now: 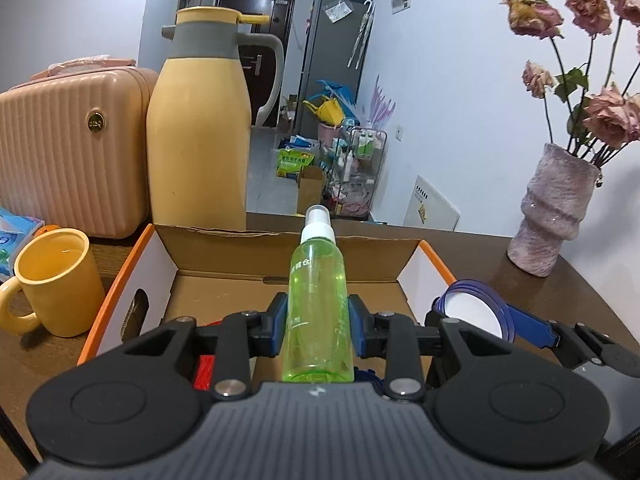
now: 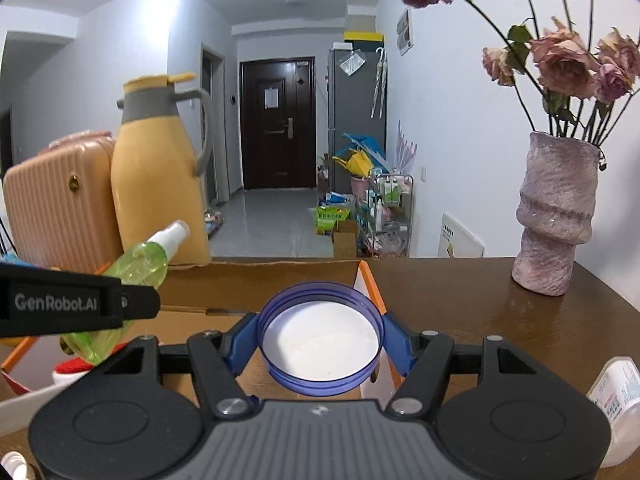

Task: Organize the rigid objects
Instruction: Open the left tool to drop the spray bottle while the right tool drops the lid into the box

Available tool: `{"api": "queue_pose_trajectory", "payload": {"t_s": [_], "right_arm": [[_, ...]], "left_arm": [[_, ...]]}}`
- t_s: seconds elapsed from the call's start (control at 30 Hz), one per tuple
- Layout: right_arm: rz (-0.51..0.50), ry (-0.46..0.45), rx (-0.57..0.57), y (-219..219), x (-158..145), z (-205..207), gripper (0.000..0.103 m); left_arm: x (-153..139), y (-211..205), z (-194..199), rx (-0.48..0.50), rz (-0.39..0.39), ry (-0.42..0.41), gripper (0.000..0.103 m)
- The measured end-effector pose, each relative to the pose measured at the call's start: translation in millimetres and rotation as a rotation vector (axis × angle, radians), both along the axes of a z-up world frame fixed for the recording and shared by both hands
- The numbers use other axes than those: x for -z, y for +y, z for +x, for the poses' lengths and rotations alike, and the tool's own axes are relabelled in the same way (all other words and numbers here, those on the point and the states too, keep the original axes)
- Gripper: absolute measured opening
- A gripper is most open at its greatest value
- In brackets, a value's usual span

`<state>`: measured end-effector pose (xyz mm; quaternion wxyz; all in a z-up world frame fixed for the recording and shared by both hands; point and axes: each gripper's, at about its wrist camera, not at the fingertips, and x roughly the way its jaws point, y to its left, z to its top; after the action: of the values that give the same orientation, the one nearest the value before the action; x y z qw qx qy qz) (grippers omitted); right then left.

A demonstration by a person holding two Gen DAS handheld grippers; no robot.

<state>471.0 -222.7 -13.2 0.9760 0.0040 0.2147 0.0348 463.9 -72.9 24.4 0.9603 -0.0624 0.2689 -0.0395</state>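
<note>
- Cardboard box (image 1: 224,256) on the brown table, open-topped (landmark).
- Left gripper (image 1: 318,320) above box, clamped tight on green spray bottle (image 1: 318,280).
- Right gripper (image 2: 320,344) over box's right wall, half-spread, pinching blue lid (image 2: 320,344).

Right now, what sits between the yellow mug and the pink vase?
The open cardboard box, with the green spray bottle held over it in the left gripper; shown in the left wrist view.

Two items held above open cardboard box (image 1: 224,256).
Green spray bottle (image 1: 318,304), white nozzle up, frame centre; blue lid (image 2: 320,342), white inside facing camera, lower centre.
</note>
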Motion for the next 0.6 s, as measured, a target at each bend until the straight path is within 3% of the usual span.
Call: {"api": "queue_pose_trajectory", "payload": {"t_s": [0.6], "right_arm": [[-0.066,0.097,-0.015,4.9,13.0,25.1,0.065]], "left_arm": [[17.3,3.4,30.9,-0.078,0.062,0.121,0.032]]}}
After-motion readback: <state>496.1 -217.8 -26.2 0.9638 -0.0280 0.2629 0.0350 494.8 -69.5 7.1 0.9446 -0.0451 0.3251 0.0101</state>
